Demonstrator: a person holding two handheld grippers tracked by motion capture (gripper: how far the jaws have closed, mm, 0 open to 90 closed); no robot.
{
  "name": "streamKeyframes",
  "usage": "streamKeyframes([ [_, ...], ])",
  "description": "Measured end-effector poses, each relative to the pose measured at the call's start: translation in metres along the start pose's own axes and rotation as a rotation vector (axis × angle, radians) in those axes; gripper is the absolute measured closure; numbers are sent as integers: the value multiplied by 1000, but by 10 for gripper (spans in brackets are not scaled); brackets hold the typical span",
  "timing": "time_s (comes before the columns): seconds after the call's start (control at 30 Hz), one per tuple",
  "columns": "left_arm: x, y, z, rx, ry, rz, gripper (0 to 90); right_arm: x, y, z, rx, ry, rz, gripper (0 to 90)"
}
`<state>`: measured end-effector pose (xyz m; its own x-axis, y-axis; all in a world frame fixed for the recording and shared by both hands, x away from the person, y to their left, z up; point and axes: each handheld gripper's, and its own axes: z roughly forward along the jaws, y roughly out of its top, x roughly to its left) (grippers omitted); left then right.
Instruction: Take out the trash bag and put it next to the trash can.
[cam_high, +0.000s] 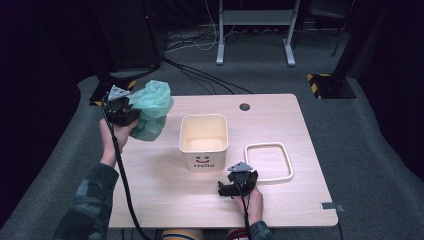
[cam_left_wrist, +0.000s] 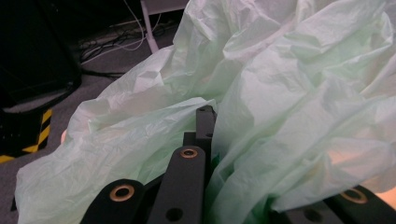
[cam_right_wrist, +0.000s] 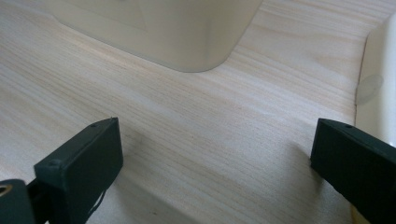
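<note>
Clenched on a fold of crumpled pale green plastic bag (cam_left_wrist: 289, 93), the left gripper (cam_high: 120, 107) holds the bag aloft over the table's (cam_high: 150, 195) far left corner, the film billowing round the black jaws in the left gripper view and part of it overhanging the left edge. The right gripper (cam_right_wrist: 212, 158) rests low near the table's near edge with its jaws released and wide apart, nothing but bare wood between them. Just ahead of it stands the white square bin (cam_high: 203, 140), mouth open and upward, at the table's middle, near the bag but apart from it. Beside the right gripper, touching nothing else, lies a white square frame (cam_high: 268, 162). Bare tabletop stretches along the near-left side and the right edge.
</note>
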<state>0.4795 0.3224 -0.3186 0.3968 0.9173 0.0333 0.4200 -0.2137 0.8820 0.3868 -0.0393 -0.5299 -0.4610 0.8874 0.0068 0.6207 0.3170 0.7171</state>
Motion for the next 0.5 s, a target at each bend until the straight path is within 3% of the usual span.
streamKeyframes([
  [0.23,8,-17,14,49,29,-14,879,0,0,0,-1,-2,0,17],
  [0.5,5,-44,49,113,55,-27,876,-1,0,0,-3,-2,1,22],
])
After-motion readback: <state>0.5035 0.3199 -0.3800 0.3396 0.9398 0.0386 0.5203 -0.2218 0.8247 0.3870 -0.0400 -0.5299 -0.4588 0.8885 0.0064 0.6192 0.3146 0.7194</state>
